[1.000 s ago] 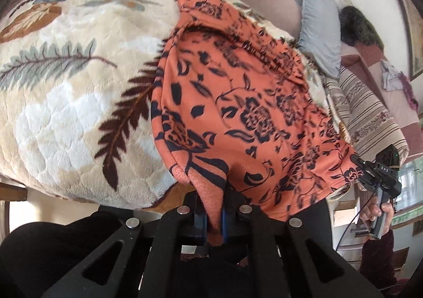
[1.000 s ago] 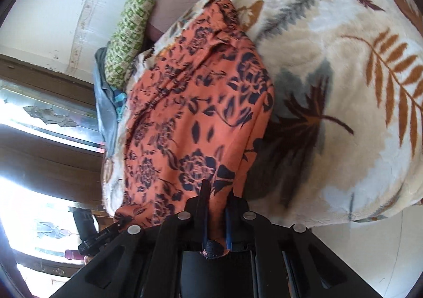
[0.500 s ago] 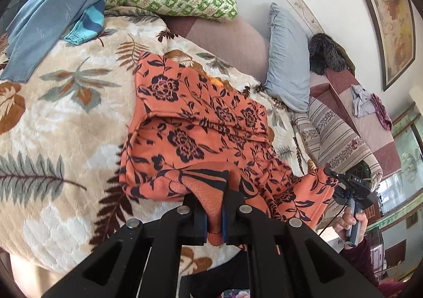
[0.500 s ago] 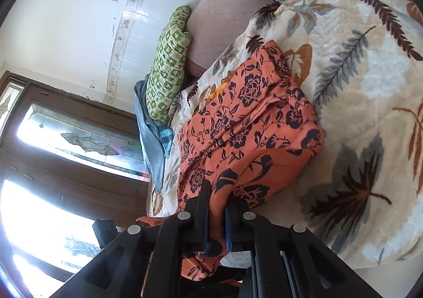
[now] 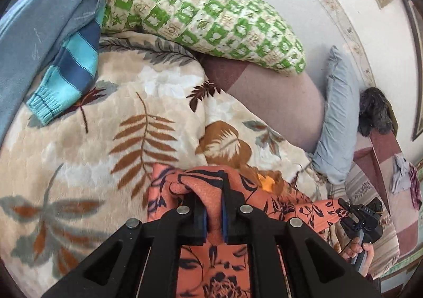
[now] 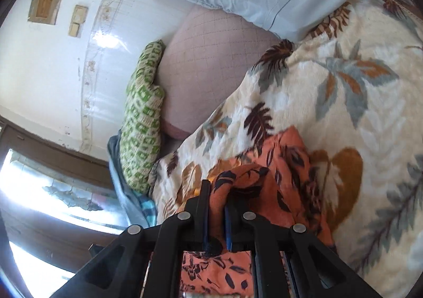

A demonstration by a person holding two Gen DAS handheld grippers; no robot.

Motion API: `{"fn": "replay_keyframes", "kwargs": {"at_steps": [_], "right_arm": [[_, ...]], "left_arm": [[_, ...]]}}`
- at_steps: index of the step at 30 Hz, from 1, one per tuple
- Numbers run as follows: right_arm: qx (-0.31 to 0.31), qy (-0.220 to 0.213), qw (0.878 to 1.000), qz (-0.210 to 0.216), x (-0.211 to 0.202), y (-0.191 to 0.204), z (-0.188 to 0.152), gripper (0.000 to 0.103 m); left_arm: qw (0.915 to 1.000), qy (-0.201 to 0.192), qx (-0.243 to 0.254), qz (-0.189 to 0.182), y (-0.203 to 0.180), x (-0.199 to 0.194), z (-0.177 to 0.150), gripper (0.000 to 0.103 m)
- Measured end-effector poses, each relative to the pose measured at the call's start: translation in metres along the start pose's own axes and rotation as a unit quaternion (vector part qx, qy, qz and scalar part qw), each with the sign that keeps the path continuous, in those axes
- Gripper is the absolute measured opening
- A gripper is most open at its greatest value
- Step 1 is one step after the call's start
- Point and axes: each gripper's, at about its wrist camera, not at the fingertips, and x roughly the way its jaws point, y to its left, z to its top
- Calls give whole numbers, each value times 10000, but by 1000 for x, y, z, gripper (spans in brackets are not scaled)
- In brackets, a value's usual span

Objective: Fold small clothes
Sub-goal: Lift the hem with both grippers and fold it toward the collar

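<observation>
Left wrist: left gripper (image 5: pixel 213 214) fingers clamp the garment (image 5: pixel 280 205); right gripper (image 6: pixel 217 221) likewise, keeping 2 corners aligned over the bed (image 5: pixel 79 166).

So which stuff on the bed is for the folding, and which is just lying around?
For the folding:
orange flowered garment
left gripper, pinching it
right gripper, pinching it

Just lying around:
green checked pillow
grey-blue pillow
blue striped sweater
leaf-print blanket, underneath

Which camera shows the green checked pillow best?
The left wrist view: the green checked pillow fills its upper middle, pattern sharp. The right wrist view shows it smaller, edge-on, against the wall.
</observation>
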Motion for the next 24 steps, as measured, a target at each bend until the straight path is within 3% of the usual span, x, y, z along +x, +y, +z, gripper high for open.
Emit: {"fn": "replay_keyframes", "kwargs": {"at_steps": [3,4,5,7,9,10,12,13,14,15,16,17,19,21,24], "right_arm": [[778,300,9961,-280,54,-31,28,13],[1014,392,9933,-385,67,-45,34,13],[1236,434,9908,-328,76,-58,37,13],[1621,328,9862,99,81,-81,39,13],[1776,157,9830,445,73,-95,36,13],[1799,50,9822,534,66,-99,35,13],[1844,-252,9805,635,45,-105,31,15],[1856,-446,9794,654,31,-106,29,26],[1850,-623,9781,722,17,-106,27,54],[1813,-831,9768,784,1,-104,24,73],[1732,-1089,9759,756,-13,-99,20,85],[1509,-1197,9787,714,-25,-90,16,85],[752,-860,9923,481,-31,-60,9,85],[-114,-513,9986,-114,-29,-26,-12,85],[-1352,111,9876,-791,-3,14,-56,81]], "left_arm": [[9990,194,-373,181,21,41,12,13],[9982,151,-549,206,29,47,10,23],[9973,20,-710,168,37,47,7,35],[9947,-331,-970,-111,48,36,-1,46],[9905,-768,-1143,22,55,15,-12,65],[9877,-971,-1208,188,56,2,-18,70],[9816,-1288,-1360,360,56,-22,-31,70],[9796,-1386,-1398,402,53,-32,-38,70],[9795,-1435,-1348,412,46,-39,-46,70],[9800,-1477,-1265,411,37,-45,-53,70],[9800,-1537,-1188,421,27,-50,-63,70],[9801,-1586,-1114,438,16,-53,-71,70],[9827,-1589,-867,405,-5,-51,-86,70],[9866,-1487,-486,453,-24,-38,-96,70],[9905,-1036,-28,902,-37,-12,-105,70]]}}
